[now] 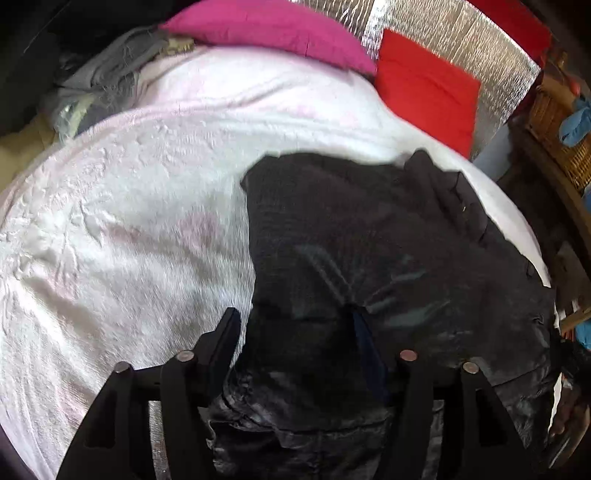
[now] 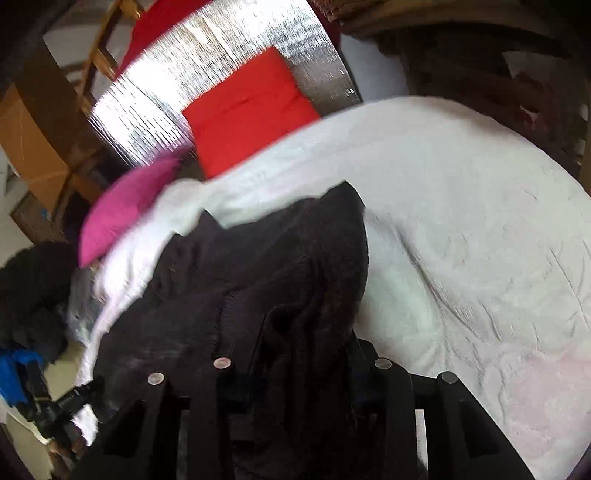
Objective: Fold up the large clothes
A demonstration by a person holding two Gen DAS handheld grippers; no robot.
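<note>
A large black garment lies on a bed covered with a white blanket. In the left wrist view my left gripper stands wide open over the garment's near edge, its fingers apart with cloth beneath and between them, not pinched. In the right wrist view the same garment is bunched and lifted toward the camera. My right gripper is buried in the cloth and appears shut on a fold of it; its tips are hidden. The white blanket spreads to the right.
A pink pillow and a red pillow lie at the bed's head against a silver foil panel. Grey clothes are piled at the far left. A wicker basket stands right of the bed. The left gripper shows in the right view.
</note>
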